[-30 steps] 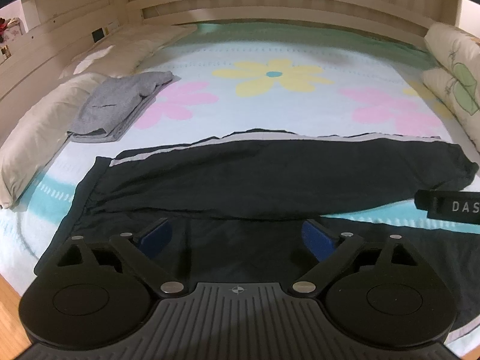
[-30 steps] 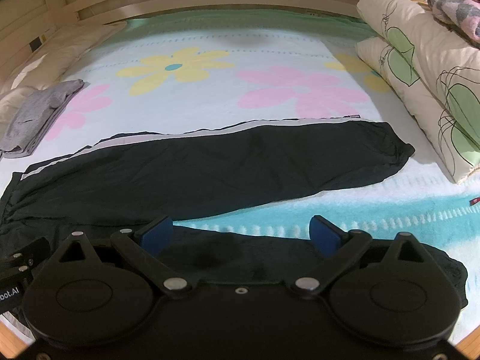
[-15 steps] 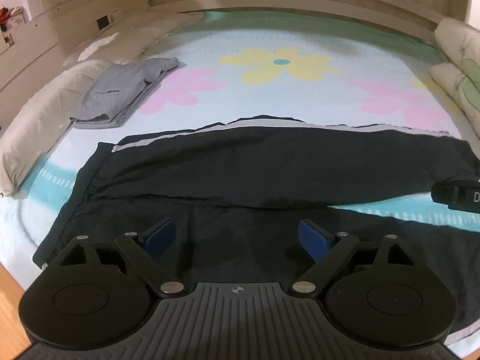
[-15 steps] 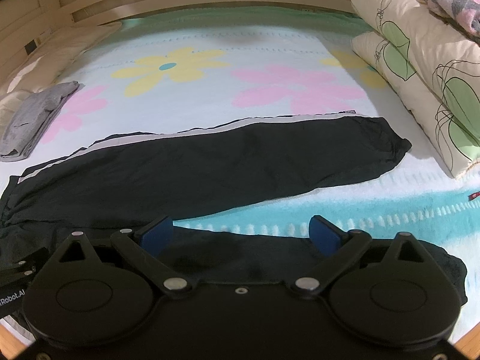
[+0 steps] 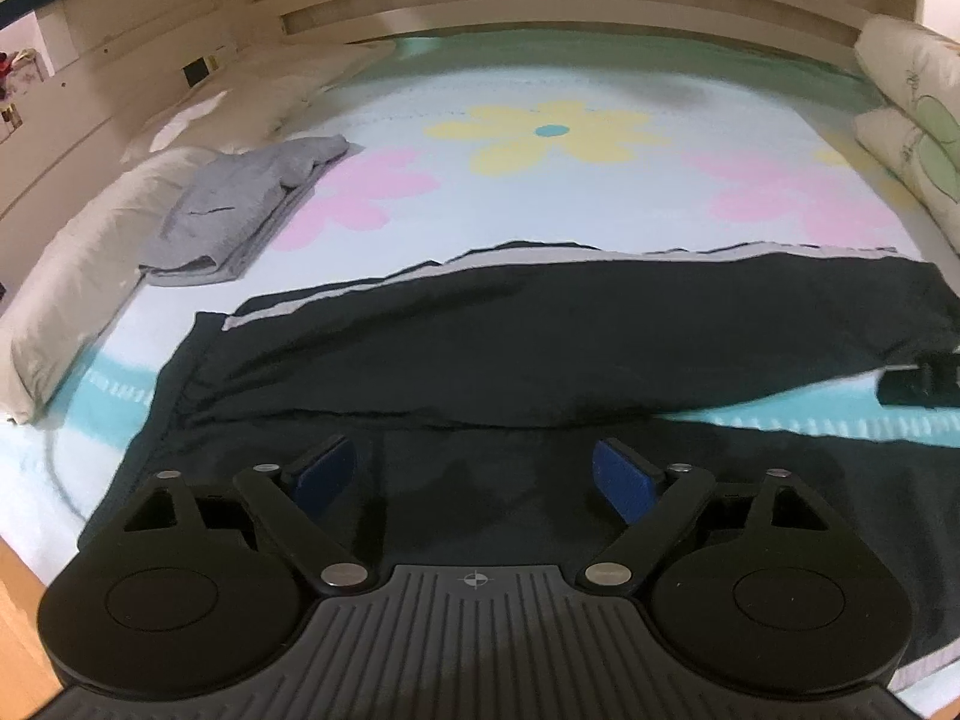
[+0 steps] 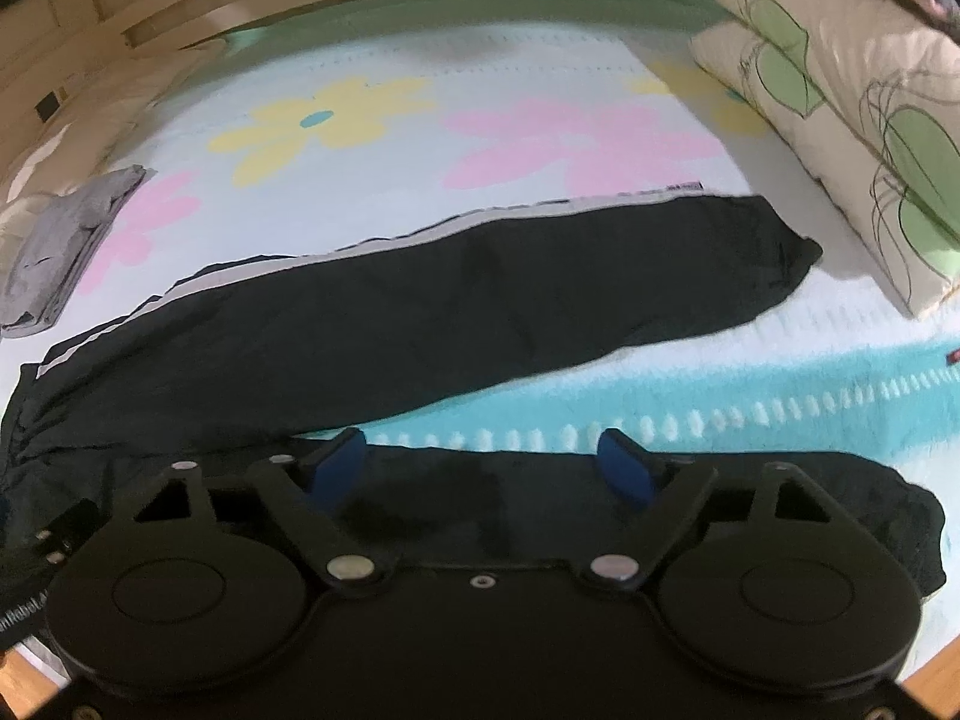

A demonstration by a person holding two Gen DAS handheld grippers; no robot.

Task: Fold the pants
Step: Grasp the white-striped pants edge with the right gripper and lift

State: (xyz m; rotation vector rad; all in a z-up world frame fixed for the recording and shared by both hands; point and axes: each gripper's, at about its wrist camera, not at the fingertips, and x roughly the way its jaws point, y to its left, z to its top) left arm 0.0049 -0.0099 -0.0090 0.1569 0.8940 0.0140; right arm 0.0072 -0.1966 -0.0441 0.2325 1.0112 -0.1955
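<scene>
Black pants with a pale side stripe lie spread across the flowered bedsheet. The far leg (image 5: pixel 600 348) (image 6: pixel 450 312) runs left to right, and the near leg (image 6: pixel 810 504) lies along the front edge of the bed. My left gripper (image 5: pixel 474 471) hovers over the seat of the pants near the waistband (image 5: pixel 180 372). Its jaws are closing, with dark cloth below and between them and the pads apart. My right gripper (image 6: pixel 483 459) is over the near leg, jaws also closing, pads not pressing the fabric. Part of the right gripper (image 5: pixel 918 384) shows at the right edge of the left wrist view.
A folded grey garment (image 5: pixel 240 216) (image 6: pixel 54 252) rests by a white pillow (image 5: pixel 78 276) on the left. Leaf-patterned pillows (image 6: pixel 840 90) are stacked on the right. A wooden headboard (image 5: pixel 540 0) runs along the back. Wood floor (image 5: pixel 18 648) shows below the bed's front edge.
Both pairs of jaws have narrowed, the right more. The right gripper has tilted and shifted slightly, and it has slid toward the right edge of the left wrist view. The pants lie as before.
</scene>
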